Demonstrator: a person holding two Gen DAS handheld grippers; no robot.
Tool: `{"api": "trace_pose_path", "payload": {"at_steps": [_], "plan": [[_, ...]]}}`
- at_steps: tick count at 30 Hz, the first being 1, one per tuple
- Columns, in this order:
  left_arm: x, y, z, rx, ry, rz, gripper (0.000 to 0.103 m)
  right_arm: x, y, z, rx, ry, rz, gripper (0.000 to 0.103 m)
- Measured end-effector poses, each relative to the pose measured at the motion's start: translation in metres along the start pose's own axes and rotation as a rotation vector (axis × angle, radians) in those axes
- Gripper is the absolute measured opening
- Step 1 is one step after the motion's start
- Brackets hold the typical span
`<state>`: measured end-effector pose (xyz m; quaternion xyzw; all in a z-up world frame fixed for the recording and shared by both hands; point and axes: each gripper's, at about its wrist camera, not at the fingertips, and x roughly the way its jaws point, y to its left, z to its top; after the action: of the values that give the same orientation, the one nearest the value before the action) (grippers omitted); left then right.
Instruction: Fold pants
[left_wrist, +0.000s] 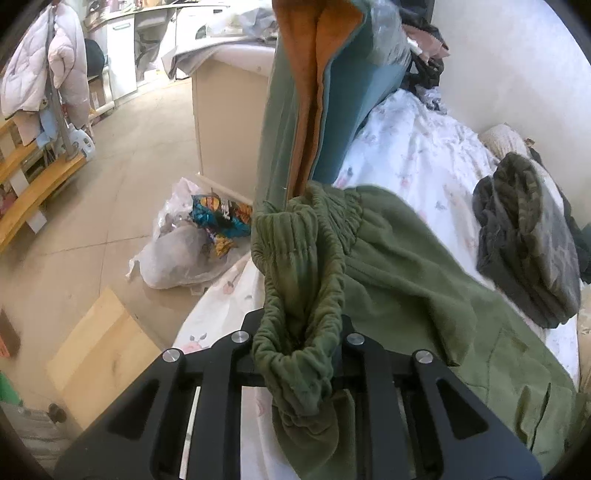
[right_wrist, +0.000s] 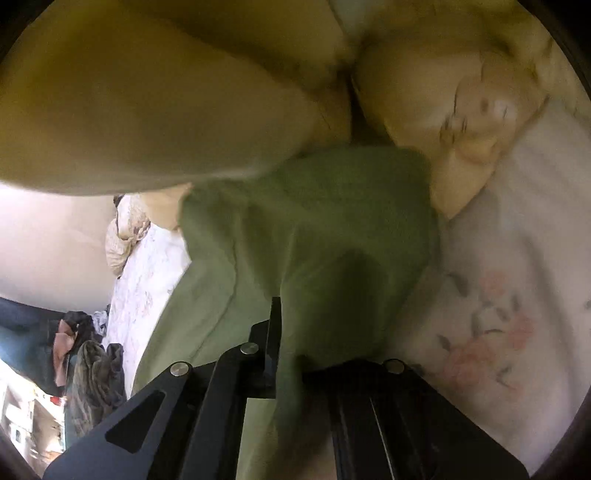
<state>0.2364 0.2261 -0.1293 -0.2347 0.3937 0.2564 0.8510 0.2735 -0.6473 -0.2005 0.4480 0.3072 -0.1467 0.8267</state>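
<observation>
Olive green pants (left_wrist: 406, 273) lie on a white floral bed sheet (left_wrist: 413, 155). My left gripper (left_wrist: 301, 332) is shut on the gathered elastic waistband (left_wrist: 295, 258) and holds it bunched above the bed's edge. In the right wrist view my right gripper (right_wrist: 291, 354) is shut on another part of the green pants (right_wrist: 306, 229), whose cloth drapes over the fingers and stretches away across the sheet (right_wrist: 491, 295). That view is blurred.
A dark camouflage garment (left_wrist: 528, 240) lies folded on the bed at the right. A teal and orange cloth (left_wrist: 321, 92) hangs beyond the waistband. A plastic bag of rubbish (left_wrist: 192, 243) and a cardboard sheet (left_wrist: 99, 354) lie on the floor left of the bed. A yellowish pillow (right_wrist: 461, 110) lies ahead of the right gripper.
</observation>
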Motion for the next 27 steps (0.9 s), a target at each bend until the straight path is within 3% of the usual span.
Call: {"api": "trace_pose_path", "payload": {"at_steps": [3,6,8,11,14,16,18,21,23,27], "plan": [[-0.019,-0.002,0.009,0.008,-0.023,-0.034,0.014,-0.021,0.015,0.002,-0.023,-0.038,0.017,0.002],[-0.039,0.002,0.011,-0.061,0.0,-0.113,0.014,-0.049,0.033,0.003,-0.086,-0.064,0.008,0.001],[-0.056,-0.004,0.012,0.01,-0.048,-0.11,0.014,-0.068,0.041,0.004,-0.102,-0.062,0.0,0.001],[-0.073,0.008,0.022,-0.015,-0.038,-0.149,0.014,-0.088,0.045,0.007,-0.116,-0.051,-0.026,0.001],[-0.093,0.025,0.03,-0.015,-0.028,-0.137,0.013,-0.116,0.044,0.008,-0.111,-0.043,-0.069,0.001],[-0.103,0.049,0.033,-0.048,0.016,-0.145,0.013,-0.134,0.038,0.004,-0.104,-0.035,-0.105,0.001],[-0.111,0.081,0.028,-0.148,0.116,-0.162,0.013,-0.163,0.022,-0.007,-0.062,-0.041,-0.132,0.001],[-0.127,0.106,0.009,-0.099,0.165,-0.131,0.014,-0.188,-0.009,-0.025,0.03,-0.005,-0.191,0.001],[-0.128,0.125,-0.003,-0.137,0.227,-0.127,0.014,-0.202,-0.027,-0.042,0.061,0.027,-0.273,0.002],[-0.115,0.134,-0.029,-0.109,0.27,-0.036,0.014,-0.188,-0.045,-0.068,0.096,0.139,-0.414,0.003]]}}
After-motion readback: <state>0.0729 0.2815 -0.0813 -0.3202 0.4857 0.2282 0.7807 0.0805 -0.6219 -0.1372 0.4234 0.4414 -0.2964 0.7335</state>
